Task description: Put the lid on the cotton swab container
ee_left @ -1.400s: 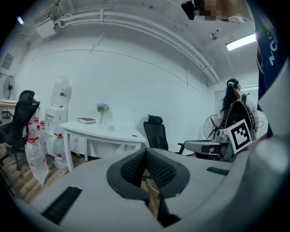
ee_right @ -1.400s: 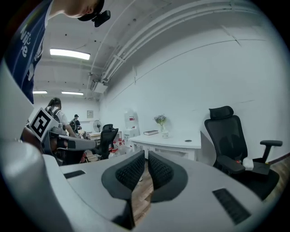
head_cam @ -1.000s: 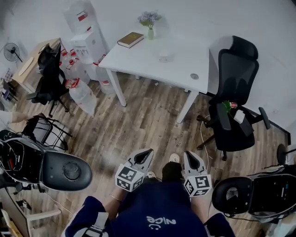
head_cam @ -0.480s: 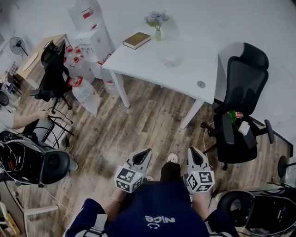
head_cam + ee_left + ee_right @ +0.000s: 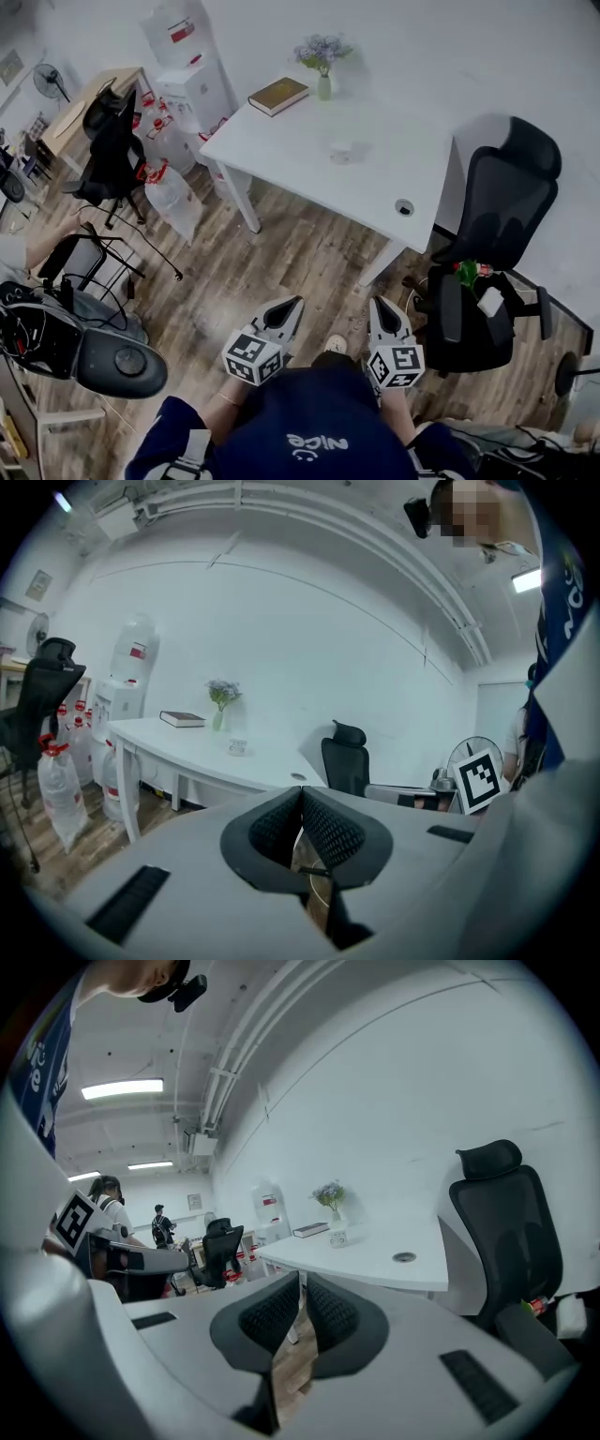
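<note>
In the head view, a person is standing on the wooden floor [image 5: 281,253], holding the left gripper [image 5: 290,303] and the right gripper [image 5: 382,306] near the body. Both grippers are pointing toward the far white table [image 5: 394,131]. The cotton swab container [image 5: 340,150] is sitting in the middle of the table, well apart from both grippers. Its lid is too small to make out. A book [image 5: 278,95] and a vase of flowers [image 5: 323,66] are sitting on the table's far side. A black chair [image 5: 497,216] is standing on the right.

In the left gripper view, the 2 fingers [image 5: 333,832] are pressing together with nothing between them. The container is showing far off on the table.

In the right gripper view, the 2 fingers [image 5: 272,1316] are sitting together, holding nothing. The container is sitting far away, near the vase.
</note>
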`<state>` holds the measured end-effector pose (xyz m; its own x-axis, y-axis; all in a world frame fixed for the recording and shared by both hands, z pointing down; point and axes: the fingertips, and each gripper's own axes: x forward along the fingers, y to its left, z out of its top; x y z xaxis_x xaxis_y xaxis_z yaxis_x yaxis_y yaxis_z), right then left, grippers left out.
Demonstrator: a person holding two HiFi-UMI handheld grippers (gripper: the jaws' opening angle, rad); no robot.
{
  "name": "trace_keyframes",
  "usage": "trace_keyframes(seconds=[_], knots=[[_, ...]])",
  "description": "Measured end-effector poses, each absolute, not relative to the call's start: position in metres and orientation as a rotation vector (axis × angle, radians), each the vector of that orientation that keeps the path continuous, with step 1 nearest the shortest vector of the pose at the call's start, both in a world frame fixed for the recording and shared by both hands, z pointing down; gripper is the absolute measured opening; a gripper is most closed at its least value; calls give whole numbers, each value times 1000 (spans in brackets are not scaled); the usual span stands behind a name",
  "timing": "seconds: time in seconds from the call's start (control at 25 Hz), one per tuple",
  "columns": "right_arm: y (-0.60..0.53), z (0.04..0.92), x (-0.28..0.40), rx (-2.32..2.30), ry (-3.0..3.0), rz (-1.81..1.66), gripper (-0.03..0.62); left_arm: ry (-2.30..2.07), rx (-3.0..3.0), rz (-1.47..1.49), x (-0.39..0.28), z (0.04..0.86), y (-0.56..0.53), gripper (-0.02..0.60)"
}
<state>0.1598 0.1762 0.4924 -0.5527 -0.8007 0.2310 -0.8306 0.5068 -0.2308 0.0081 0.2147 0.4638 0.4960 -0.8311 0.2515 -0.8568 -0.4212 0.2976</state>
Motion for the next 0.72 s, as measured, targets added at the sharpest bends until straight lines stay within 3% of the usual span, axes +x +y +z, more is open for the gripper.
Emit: trace_keyframes(seconds=[0.24,0.72], knots=[[117,493,189,1373,-2674,463,55,-1501,2270,-70,37,461,156,18],[40,497,215,1331,-2665,533,55,-1575,2212,-22,55,481,85,18]])
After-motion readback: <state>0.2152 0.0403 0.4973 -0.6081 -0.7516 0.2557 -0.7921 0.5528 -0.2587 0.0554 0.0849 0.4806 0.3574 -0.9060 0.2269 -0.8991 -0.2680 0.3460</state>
